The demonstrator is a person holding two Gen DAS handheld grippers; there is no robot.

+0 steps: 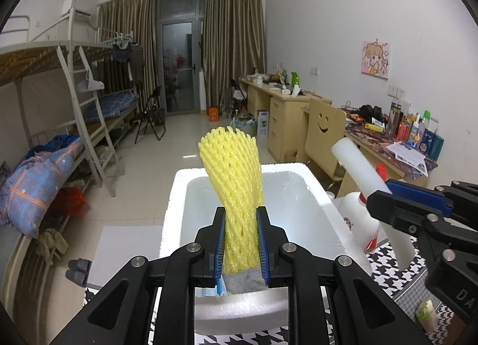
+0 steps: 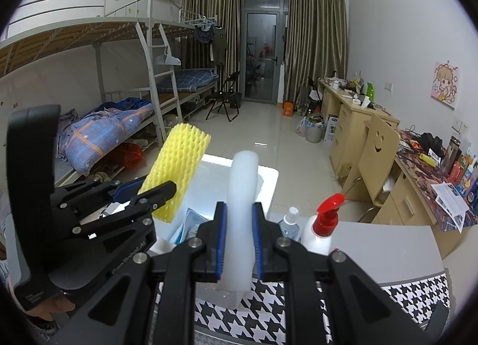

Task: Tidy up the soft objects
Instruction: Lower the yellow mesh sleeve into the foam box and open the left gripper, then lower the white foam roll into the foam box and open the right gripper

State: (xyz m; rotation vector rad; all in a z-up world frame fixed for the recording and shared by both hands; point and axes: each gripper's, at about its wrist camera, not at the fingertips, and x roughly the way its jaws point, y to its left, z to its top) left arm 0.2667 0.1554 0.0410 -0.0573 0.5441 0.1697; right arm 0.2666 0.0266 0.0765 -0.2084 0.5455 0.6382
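Two tools, each clamped on a soft foam piece. Left tool [image 1: 241, 243]: blue pads nearly together, pinching a yellow foam net sleeve [image 1: 236, 183] near its lower end. Sleeve is an open-mesh tube, squeezed narrow between the pads, fanning wider toward its ragged top, standing upright and leaning slightly left beyond the fingertips. Its cut bottom edge sits just behind the pads.

Right tool [image 2: 239, 243]: jaws also narrow, pressing on a white foam strip [image 2: 242, 195]. Strip is smooth, translucent-white, flat-sided with a rounded top, sticking up past the fingertips, its bottom end hanging just below the pads over the houndstooth cloth [image 2: 269, 309] on the desk.

White styrofoam box [image 1: 298, 171] sits directly ahead of and under the left tool, open top, grainy rim. Sleeve is held above its interior. Something grey and a bit of blue-white packaging lie low in the box just under the left tool's pads; cannot tell what they are.

Seen from the right wrist, the left tool is at left, sleeve tilted up-right. White pump bottle with red top [image 2: 324, 225] stands just right of the right tool's fingers, a small clear bottle [image 2: 289, 222] beside it.

Person's hand only partly visible at lower left of the right wrist view.
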